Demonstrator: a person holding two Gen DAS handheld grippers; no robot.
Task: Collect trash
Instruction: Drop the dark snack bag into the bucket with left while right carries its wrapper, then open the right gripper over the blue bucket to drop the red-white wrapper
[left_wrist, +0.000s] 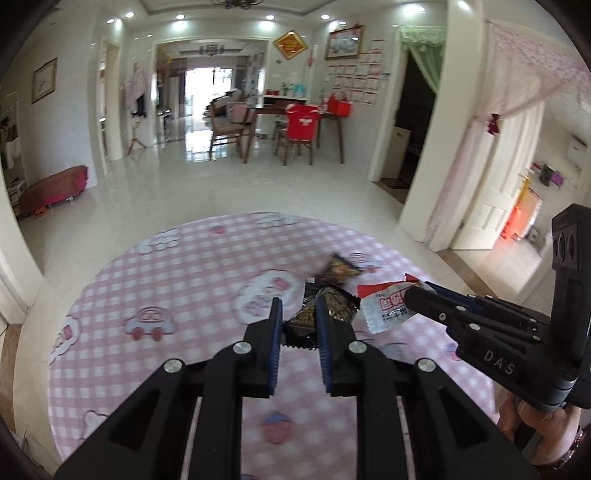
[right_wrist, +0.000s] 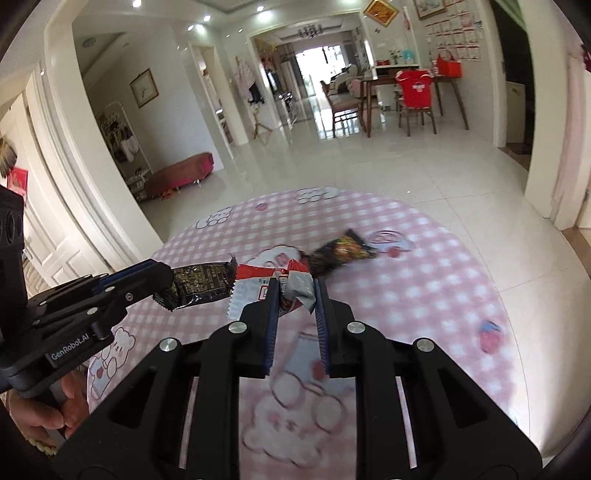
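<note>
My left gripper (left_wrist: 298, 314) is shut on a black and gold snack wrapper (left_wrist: 325, 312) and holds it above the round pink checked table (left_wrist: 166, 280). It also shows in the right wrist view (right_wrist: 164, 286), with the wrapper (right_wrist: 201, 284) sticking out of it. My right gripper (right_wrist: 295, 295) is shut on a red and white wrapper (right_wrist: 258, 291), also held above the table. In the left wrist view that gripper (left_wrist: 413, 293) holds the red and white wrapper (left_wrist: 384, 306). A third dark wrapper (right_wrist: 341, 251) lies on the table beyond both grippers and looks blurred.
The table's far edge (left_wrist: 258, 216) drops to a glossy tiled floor. Beyond stand a dining table with chairs (left_wrist: 295, 129), a low pink bench (left_wrist: 51, 188) at the left wall, and doorways on the right.
</note>
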